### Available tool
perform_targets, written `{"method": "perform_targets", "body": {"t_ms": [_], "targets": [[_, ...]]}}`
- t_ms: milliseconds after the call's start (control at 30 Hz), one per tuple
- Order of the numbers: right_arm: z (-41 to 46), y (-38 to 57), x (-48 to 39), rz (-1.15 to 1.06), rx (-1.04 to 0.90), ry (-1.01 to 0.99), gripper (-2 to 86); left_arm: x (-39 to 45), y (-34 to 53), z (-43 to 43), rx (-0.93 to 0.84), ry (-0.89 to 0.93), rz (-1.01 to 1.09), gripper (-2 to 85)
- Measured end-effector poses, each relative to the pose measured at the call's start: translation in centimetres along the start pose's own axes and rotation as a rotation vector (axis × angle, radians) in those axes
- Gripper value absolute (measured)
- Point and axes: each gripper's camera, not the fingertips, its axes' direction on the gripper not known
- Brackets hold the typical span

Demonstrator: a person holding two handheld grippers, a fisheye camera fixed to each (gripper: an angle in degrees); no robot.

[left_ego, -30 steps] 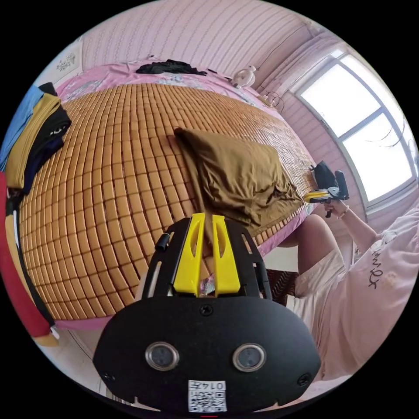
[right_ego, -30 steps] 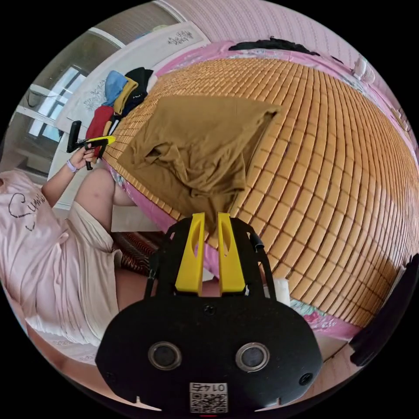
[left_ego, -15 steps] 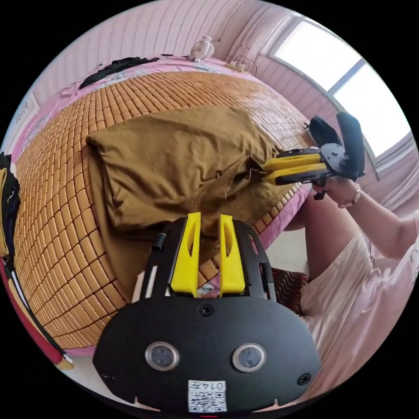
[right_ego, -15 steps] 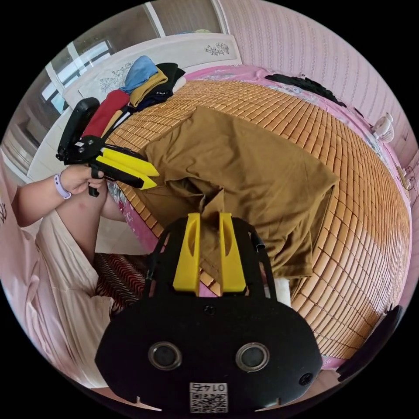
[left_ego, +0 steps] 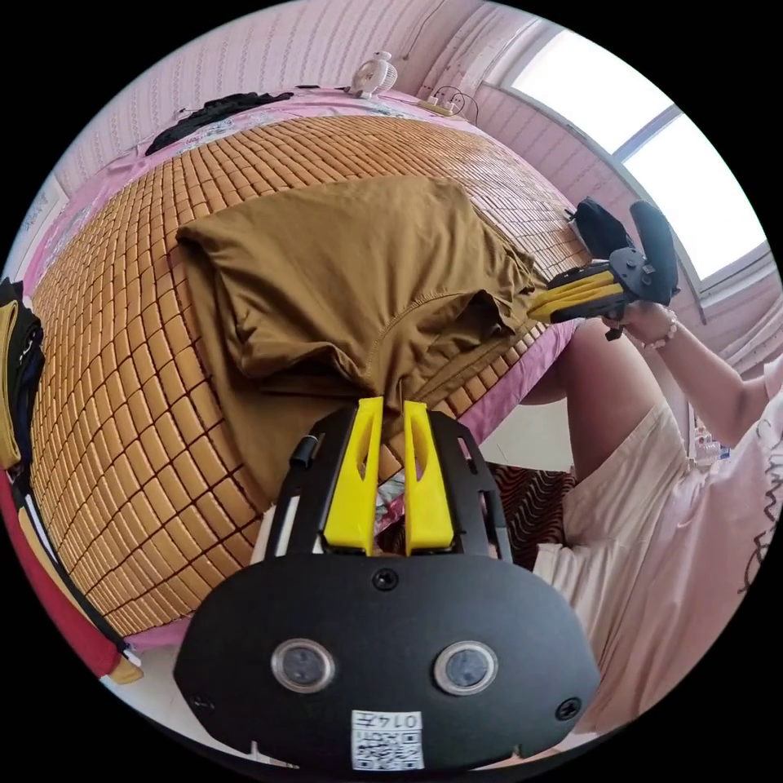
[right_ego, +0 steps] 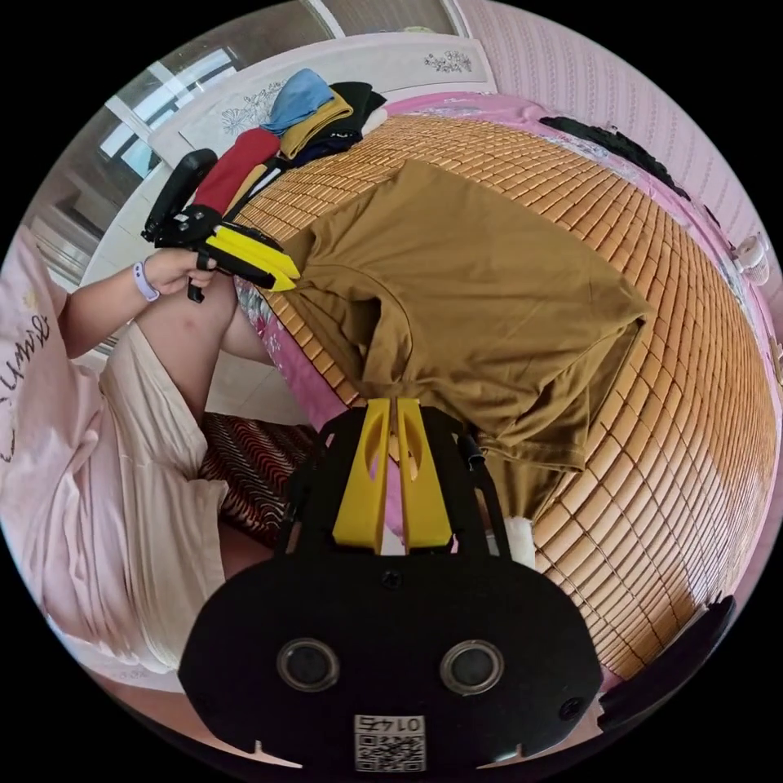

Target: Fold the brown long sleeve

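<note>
Since half a second ago: both grippers, left gripper [left_ego: 383, 404] and right gripper [right_ego: 394, 402], clamped on brown long sleeve [left_ego: 351, 269], corners drawn apart; hem near bamboo mat [left_ego: 130, 391] edge stretched flatter, fold advancing.

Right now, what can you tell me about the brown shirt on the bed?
The brown shirt is plain, soft-looking cloth, partly folded into layers, with a stitched hem showing. It lies on the bamboo mat near the bed's edge, rumpled along its near side. The left gripper pinches one near corner and the right gripper pinches the other, both with yellow fingers closed on the cloth.
</note>
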Motion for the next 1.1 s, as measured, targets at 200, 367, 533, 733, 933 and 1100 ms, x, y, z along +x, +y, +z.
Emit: {"method": "perform_targets", "body": {"t_ms": [200,367,533,733,933,1100], "targets": [[-0.7,-8.3,-0.7,-0.033,0.041,0.03,-0.2,3.8,-2.2,-2.6,0.1,-0.07,0.106,2.3],[3.7,-13.5,-3.3,-0.146,-0.204,-0.045,-0.3,7.2,-6.7,-0.7,0.119,-0.064,0.176,1.4],[3.4,-15.0,-5.8,-0.196,-0.211,0.005,-0.3,9.3,-7.0,3.3,0.009,-0.011,0.184,0.0],[-1.0,-21.7,-2.8,-0.163,-0.134,-0.053,-0.3,11.2,-7.0,0.4,0.074,-0.024,0.22,-0.9],[3.2,-33.2,0.1,-0.121,-0.182,0.14,-0.4,15.2,-6.5,2.7,0.022,-0.115,0.325,-1.0],[7.6,-38.3,1.1,-0.176,-0.444,0.145,-0.5,18.2,-5.0,2.9,0.06,-0.253,0.425,-1.0]]}}
